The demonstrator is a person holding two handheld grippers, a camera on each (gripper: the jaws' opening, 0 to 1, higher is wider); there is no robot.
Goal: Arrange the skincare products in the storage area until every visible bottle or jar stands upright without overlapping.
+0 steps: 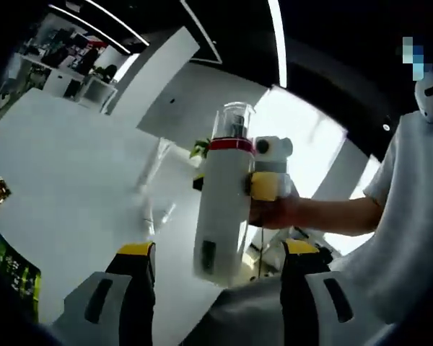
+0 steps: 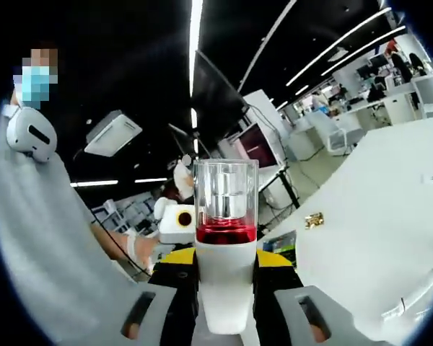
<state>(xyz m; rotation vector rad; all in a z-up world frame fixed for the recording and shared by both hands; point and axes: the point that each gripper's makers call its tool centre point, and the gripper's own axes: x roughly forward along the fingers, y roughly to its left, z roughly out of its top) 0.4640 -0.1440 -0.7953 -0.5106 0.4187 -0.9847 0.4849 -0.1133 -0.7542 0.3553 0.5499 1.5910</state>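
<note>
Right gripper view: right gripper clamped on white bottle, red band, clear cap at 12 o'clock. Left gripper agape, empty. Step: carrying bottle aloft. Next: lower upright onto white table, clear of neighbours.

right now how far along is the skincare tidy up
Nothing looks placed yet. In hand: the right gripper is shut on a white bottle with a red band and clear cap, held up off the white table. The left gripper has its jaws open, holding nothing. Left: setting the bottle upright in a storage area, which these views don't reveal.
</note>
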